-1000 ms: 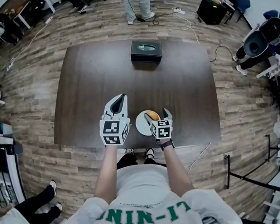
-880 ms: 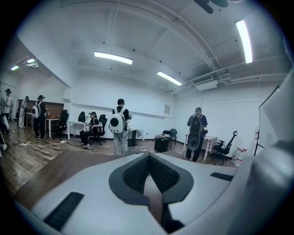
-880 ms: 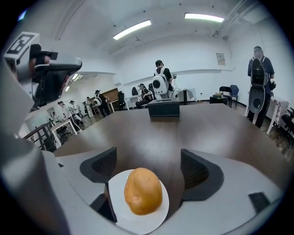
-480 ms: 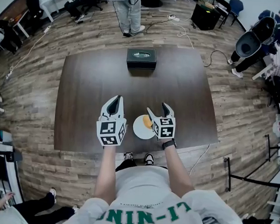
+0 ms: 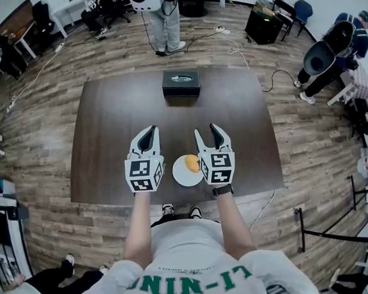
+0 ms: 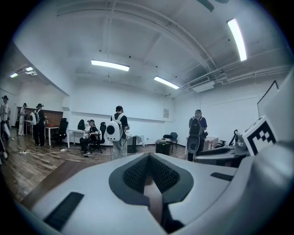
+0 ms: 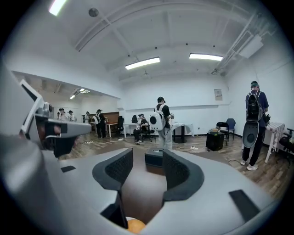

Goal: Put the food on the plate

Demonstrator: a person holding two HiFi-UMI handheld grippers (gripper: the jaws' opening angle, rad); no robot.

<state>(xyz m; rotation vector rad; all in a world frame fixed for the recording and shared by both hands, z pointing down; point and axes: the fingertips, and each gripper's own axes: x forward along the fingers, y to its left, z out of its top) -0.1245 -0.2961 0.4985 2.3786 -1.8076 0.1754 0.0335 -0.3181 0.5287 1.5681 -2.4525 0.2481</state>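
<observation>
A round orange piece of food (image 5: 192,163) lies on a small white plate (image 5: 182,175) near the front edge of the dark table (image 5: 111,120). My right gripper (image 5: 208,135) hovers just right of and beyond the plate. Its jaws are closing and hold nothing. In the right gripper view the food (image 7: 135,226) peeks out below the right gripper (image 7: 147,165), whose pads are still apart. My left gripper (image 5: 148,135) hangs left of the plate with its fingers together. The left gripper view shows the left gripper (image 6: 149,170) with its pads meeting and nothing in them.
A black box (image 5: 181,83) stands at the table's far edge, and it also shows straight ahead as the black box (image 7: 156,157) between my right jaws. Several people, chairs and cables are spread over the wooden floor around the table.
My right gripper has come off the food, which stays on the plate, and its jaws have narrowed. Both grippers sit slightly farther up the table.
</observation>
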